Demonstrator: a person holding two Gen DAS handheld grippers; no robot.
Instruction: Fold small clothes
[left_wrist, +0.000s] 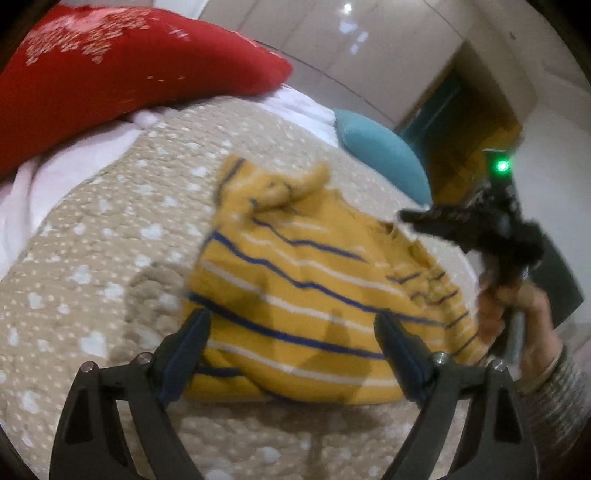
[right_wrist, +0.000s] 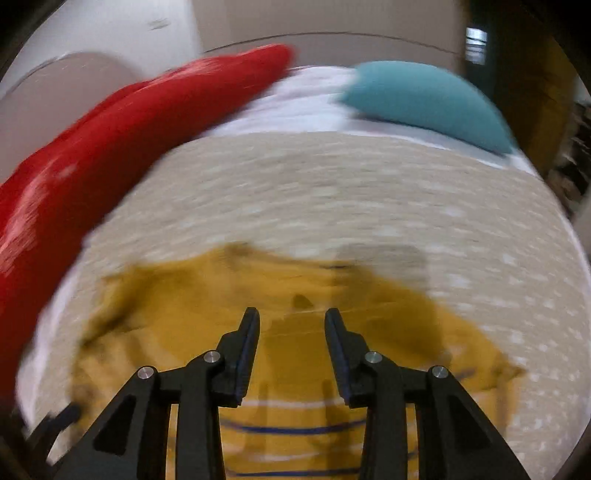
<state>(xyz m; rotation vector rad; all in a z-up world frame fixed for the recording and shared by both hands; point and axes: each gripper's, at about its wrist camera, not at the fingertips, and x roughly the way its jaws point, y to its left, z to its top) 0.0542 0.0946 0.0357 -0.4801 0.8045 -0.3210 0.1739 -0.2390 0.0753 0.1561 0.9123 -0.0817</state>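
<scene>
Beige quilted bed (left_wrist: 110, 258), red pillow (left_wrist: 110, 74), teal cushion (right_wrist: 424, 96) (glossy pale walls).

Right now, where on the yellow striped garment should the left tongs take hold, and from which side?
Probably the near hem of the yellow striped garment, which lies between the open left tongs. Come from the near side, low over the beige quilt: that edge is straight and flat, while the far end is bunched.

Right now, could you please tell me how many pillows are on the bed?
2: a red pillow at the far left, a teal pillow at the far right. Others may be hidden.
</scene>
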